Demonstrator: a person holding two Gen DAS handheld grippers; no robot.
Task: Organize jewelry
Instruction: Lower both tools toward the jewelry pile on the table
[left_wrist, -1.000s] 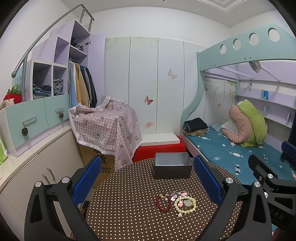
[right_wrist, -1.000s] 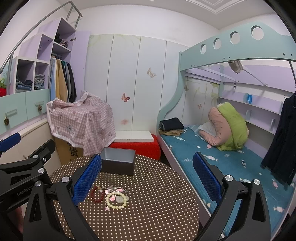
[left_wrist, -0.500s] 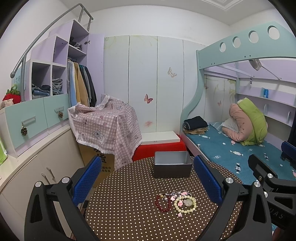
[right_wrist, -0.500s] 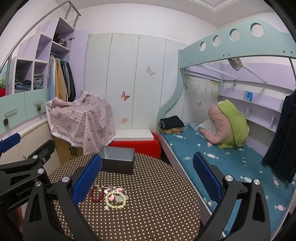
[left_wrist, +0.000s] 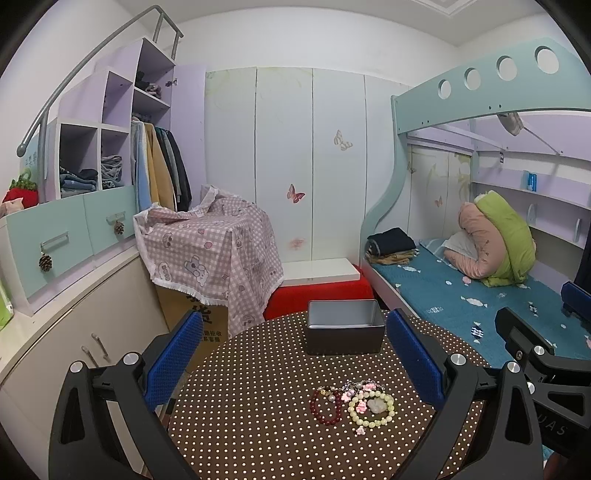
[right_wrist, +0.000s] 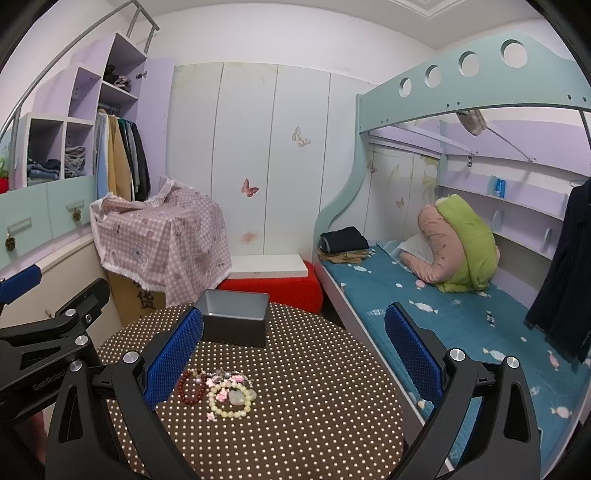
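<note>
Both claws (left_wrist: 291, 358) (right_wrist: 293, 354) gape empty. Lower yours onto one beaded bracelet (left_wrist: 371, 408), avoiding the red one (left_wrist: 325, 405), then the far grey rectangular tin (left_wrist: 344, 326).

"GenRobot" on the left tool (right_wrist: 48, 354); "货" on the cardboard box (right_wrist: 142, 299)

Left gripper (left_wrist: 293, 363): matte black plastic frame, two angular arms, each with triangular cut-out. Blue textured pads (left_wrist: 173, 356) on inner finger faces, fine dimpled grid. Pair of silver round screws atop each arm, at 10 and 2 o'clock of frame.

Right gripper (right_wrist: 293, 360): same build, black arms, blue dimpled pads, silver screws. Second unit seen side-on at 9 o'clock of right view, white lettering "GenRobot" on black body; partial "UAS" lettering at 4 o'clock of left view.
</note>
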